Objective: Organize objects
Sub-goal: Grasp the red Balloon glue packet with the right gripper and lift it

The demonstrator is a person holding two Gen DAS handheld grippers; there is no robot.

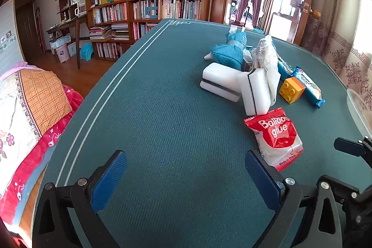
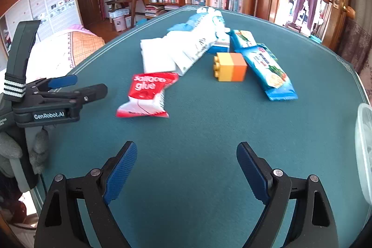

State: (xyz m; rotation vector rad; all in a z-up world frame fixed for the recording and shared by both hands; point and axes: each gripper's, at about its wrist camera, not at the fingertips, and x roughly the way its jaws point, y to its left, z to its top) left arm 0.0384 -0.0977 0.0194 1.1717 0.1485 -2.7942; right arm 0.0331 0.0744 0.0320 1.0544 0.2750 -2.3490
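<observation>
Where cloth (image 2: 197, 131) lies bare: table edge (image 1: 97, 104)

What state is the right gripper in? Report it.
Open. The right gripper has blue pads spread wide over bare table, nothing between them.

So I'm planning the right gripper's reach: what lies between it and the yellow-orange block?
Nothing: in the right wrist view only bare green tabletop runs from the open right gripper up to the yellow-orange block.
</observation>
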